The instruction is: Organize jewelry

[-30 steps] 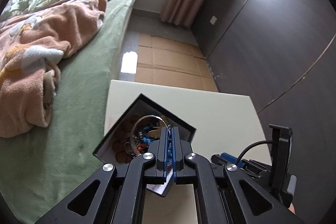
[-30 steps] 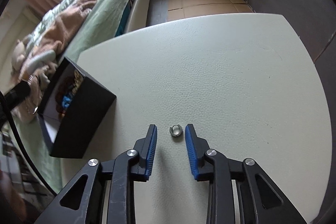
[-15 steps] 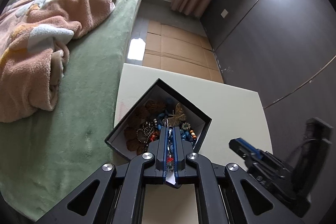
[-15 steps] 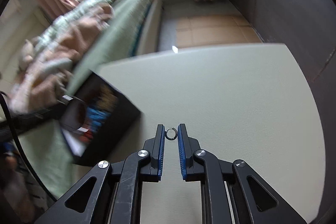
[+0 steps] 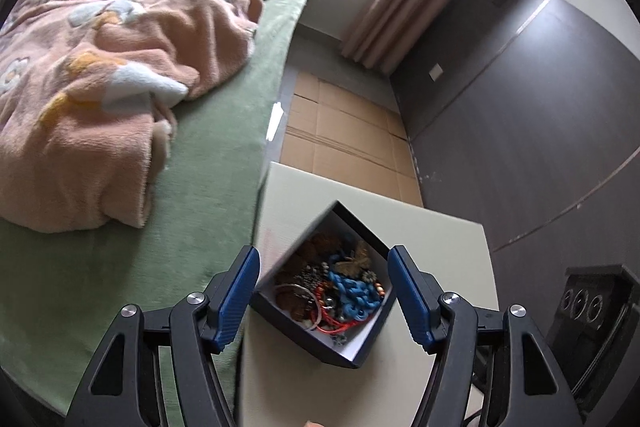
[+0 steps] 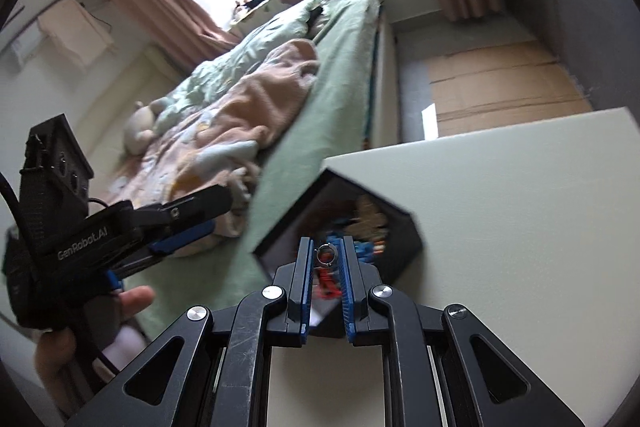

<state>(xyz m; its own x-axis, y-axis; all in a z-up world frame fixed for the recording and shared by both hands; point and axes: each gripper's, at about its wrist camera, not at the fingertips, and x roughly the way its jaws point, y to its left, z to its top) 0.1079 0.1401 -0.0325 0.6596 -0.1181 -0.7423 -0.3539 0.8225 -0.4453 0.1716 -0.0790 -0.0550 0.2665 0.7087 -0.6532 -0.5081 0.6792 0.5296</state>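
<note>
A black jewelry box stands open on the cream table near its left edge. It holds several pieces: blue beads, a gold butterfly piece, red cord and a thin silver bangle. My left gripper is open and empty, raised above the box. My right gripper is shut on a small silver ring and holds it over the box. The left gripper also shows in the right wrist view.
A bed with a green sheet and a pink blanket lies right against the table's left edge. Cardboard covers the floor beyond the table. A dark wall runs along the right.
My left gripper has opened, let its bangle drop into the box, and lifted. My right gripper has closed on the ring, raised it off the table and carried it left over the box.
</note>
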